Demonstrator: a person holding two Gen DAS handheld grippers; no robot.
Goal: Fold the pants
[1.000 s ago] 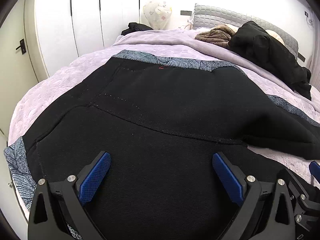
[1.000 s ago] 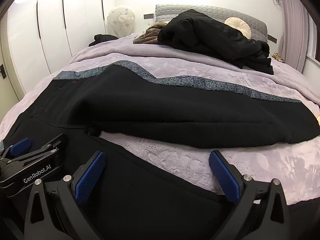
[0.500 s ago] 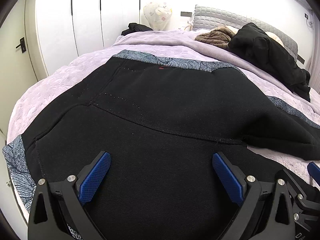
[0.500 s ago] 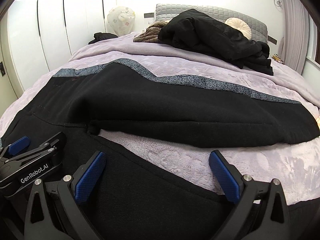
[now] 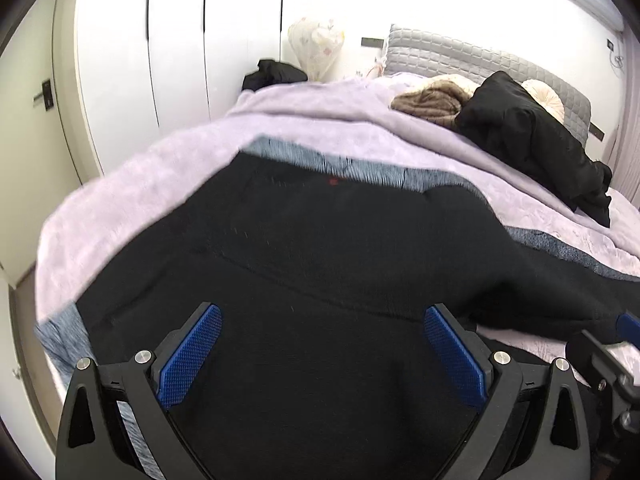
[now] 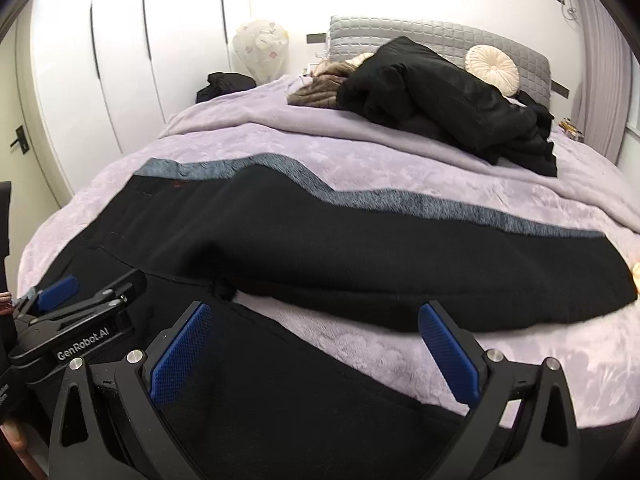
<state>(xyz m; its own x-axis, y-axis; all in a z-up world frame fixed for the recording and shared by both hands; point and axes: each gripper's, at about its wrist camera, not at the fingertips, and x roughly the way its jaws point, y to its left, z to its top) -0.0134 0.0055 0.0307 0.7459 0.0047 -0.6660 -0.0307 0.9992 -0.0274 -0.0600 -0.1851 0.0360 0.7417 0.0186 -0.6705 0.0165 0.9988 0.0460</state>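
Observation:
Black pants with a grey patterned side stripe lie spread across the lilac bed. One leg runs off to the right, the other lies under my grippers near the front edge. My left gripper is open over the seat of the pants, holding nothing. My right gripper is open over the near leg and the gap of blanket between the legs. The left gripper also shows in the right wrist view, and the right gripper's tip shows in the left wrist view.
A pile of black clothes and a brown garment lie by the grey headboard with a round cream cushion. White wardrobe doors stand to the left. Lilac blanket lies beyond the pants.
Both grippers have lifted and pulled back a little, so the pants look farther off and blurred. Both stay open; the pants lie as before.

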